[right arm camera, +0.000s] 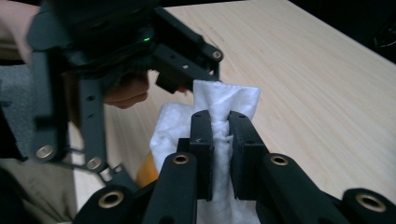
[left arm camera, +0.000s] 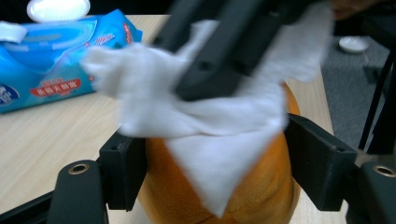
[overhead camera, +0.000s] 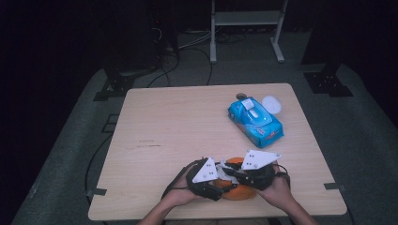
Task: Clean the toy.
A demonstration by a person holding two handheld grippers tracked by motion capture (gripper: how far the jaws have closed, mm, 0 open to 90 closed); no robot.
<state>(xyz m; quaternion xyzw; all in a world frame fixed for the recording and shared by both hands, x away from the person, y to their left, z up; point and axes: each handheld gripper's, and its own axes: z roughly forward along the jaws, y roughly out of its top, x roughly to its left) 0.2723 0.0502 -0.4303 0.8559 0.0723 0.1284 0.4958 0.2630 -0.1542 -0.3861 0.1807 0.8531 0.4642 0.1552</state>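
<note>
1. Resting at the near edge of the wooden table, the orange rounded object sits between both grippers, just in front of the person's hands.
2. Left gripper: its two black jaws stand against the object's two sides and hold it.
3. Right gripper: jaws drawn narrow and clamped on a white wet wipe, which is draped over the top of the orange object.
4. In the left gripper view the wipe hangs in a point down the object's front, with the right gripper crossing above it.
5. Farther back and to the right lies a blue wet-wipe pack, its white lid flipped open; it is well apart from the grippers.
6. Table stands on grey flooring; cables run over the floor behind, and a pale metal frame rises in a dark room.
7. Hidden: the grippers cover most of the object from above, so what it is cannot be told. The pack's print is too small to read.
</note>
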